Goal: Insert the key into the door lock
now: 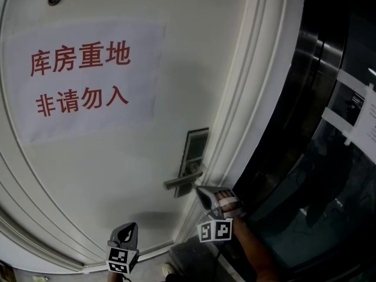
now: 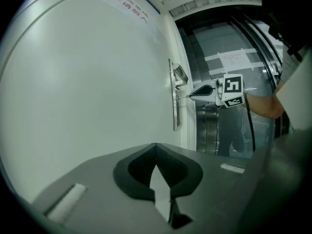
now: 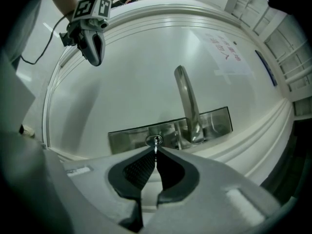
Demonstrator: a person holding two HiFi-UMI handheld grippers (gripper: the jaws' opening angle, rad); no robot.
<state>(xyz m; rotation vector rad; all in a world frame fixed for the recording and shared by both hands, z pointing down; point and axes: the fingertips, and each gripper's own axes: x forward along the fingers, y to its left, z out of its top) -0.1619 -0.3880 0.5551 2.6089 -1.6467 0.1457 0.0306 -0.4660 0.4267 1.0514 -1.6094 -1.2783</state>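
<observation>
Now right claw [image 3: 155, 151] pinches the key [image 3: 155, 143] at the lock [image 3: 149, 140]; left claw [image 2: 156, 148] is pressed together.

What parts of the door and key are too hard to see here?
The key: right gripper view, the right gripper covers most of it, so its depth in the keyhole is unclear.
The keyhole again: head view, hidden behind the handle and that gripper.
The paper on the glass: head view, print too small.

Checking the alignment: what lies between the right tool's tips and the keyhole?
Only the key, pinched by the right tool and reaching the keyhole in the lock plate; the right gripper view shows it.
</observation>
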